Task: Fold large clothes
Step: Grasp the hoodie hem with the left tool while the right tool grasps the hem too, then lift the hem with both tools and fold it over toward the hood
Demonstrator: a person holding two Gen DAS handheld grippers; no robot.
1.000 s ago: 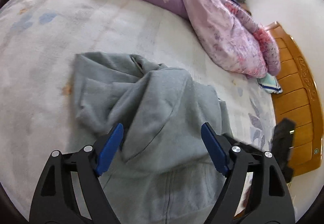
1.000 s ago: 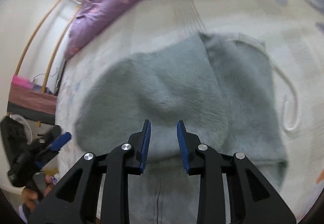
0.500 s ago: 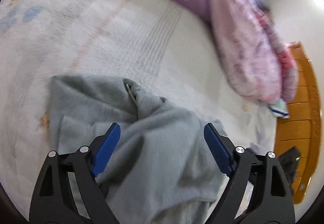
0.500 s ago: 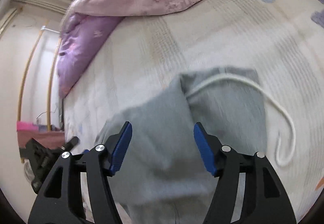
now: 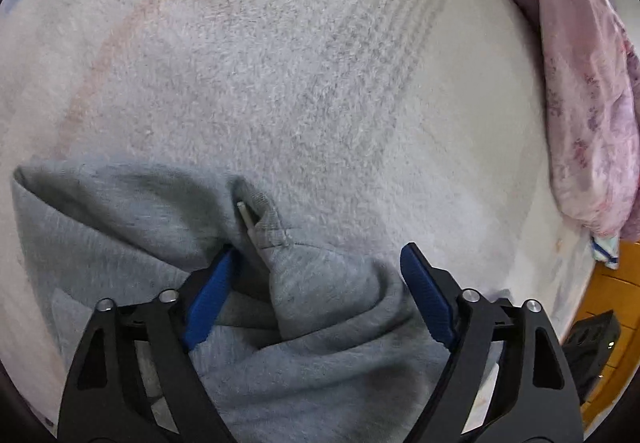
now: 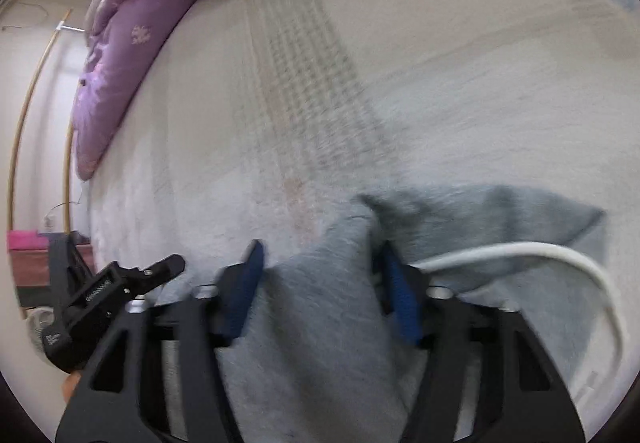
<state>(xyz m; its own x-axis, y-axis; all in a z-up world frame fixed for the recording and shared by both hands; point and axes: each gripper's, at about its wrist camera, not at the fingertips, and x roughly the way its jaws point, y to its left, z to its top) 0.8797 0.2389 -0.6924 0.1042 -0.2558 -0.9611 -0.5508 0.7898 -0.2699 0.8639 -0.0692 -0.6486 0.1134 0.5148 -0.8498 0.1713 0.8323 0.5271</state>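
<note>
Pale fuzzy bed blanket [image 5: 304, 91] lay under everything, pink-purple floral duvet [image 5: 588, 91] at far edge. Crumpled grey hoodie [image 5: 132, 227] sat near me w/ white drawcord [image 6: 520, 253]. My left gripper [image 5: 316, 283] & right gripper [image 6: 324, 275] were both spread wide, hoodie folds between fingers, unclamped.

Bed [image 5: 280, 63] covered in pale fleecy blanket. Carries crumpled grey hoodie [image 5: 320, 343] at near edge, pink floral quilt [image 5: 592, 91] and purple quilt [image 6: 116, 71] along far side.
</note>
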